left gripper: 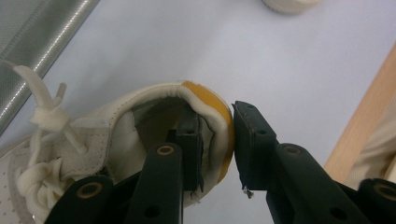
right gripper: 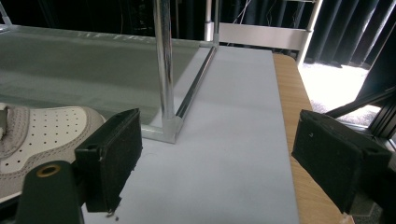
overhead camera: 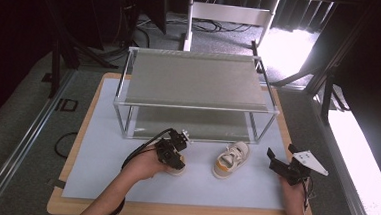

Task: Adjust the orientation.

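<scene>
White table mat [overhead camera: 124, 178], left hand-held gripper [left gripper: 215, 140] clamped on shoe heel [left gripper: 212, 112], right hand-held gripper [right gripper: 217, 158] apart, rack [overhead camera: 195, 80].

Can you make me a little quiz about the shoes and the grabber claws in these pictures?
1. True or false: the left gripper pinches the heel of a white shoe.
2. Are the right gripper jaws open or shut?
3. Where is the other shoe? A) on the shoe rack top shelf B) on the white mat C) on the floor

Key: 1 true; 2 open, nothing between them; 3 B.
</scene>
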`<action>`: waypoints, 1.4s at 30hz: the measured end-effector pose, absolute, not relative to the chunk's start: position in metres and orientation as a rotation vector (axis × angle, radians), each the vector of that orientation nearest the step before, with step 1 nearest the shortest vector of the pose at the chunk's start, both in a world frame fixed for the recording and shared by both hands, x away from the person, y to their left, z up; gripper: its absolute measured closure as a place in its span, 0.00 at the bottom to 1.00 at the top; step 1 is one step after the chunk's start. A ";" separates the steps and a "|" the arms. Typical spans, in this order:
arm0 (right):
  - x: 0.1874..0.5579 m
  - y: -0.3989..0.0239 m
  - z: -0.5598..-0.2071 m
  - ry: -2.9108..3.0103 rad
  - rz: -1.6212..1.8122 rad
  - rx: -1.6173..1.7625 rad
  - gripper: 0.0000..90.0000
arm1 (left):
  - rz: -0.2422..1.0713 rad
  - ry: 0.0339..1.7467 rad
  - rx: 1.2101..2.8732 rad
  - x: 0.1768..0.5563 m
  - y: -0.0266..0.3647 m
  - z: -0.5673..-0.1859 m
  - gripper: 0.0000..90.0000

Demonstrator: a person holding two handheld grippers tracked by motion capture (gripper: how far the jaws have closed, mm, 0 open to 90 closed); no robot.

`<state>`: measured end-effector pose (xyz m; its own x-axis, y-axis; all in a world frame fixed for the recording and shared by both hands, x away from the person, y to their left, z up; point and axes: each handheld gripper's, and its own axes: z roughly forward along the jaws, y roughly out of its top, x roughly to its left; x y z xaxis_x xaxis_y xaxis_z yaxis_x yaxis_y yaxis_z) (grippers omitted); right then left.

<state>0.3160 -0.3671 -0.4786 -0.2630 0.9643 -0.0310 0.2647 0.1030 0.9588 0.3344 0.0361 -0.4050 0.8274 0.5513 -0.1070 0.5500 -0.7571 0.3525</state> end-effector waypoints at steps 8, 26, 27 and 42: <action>0.316 -0.367 -0.478 1.647 1.193 1.226 0.17 | 0.017 0.631 2.715 0.323 0.035 -0.394 0.85; 0.316 -0.367 -0.479 1.648 1.193 1.222 0.17 | -0.016 0.239 2.831 0.301 0.016 -0.395 0.84; 0.316 -0.367 -0.479 1.647 1.195 1.223 0.17 | -0.015 0.228 2.836 0.300 0.017 -0.396 0.84; 0.316 -0.367 -0.479 1.644 1.194 1.224 0.17 | -0.015 0.239 2.850 0.289 0.040 -0.401 0.80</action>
<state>0.3159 -0.3666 -0.4785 -0.2611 0.9646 -0.0356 0.2644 0.1070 0.9585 0.2893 0.0398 -0.4007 0.9862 0.1619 -0.0332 0.1647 -0.9469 0.2761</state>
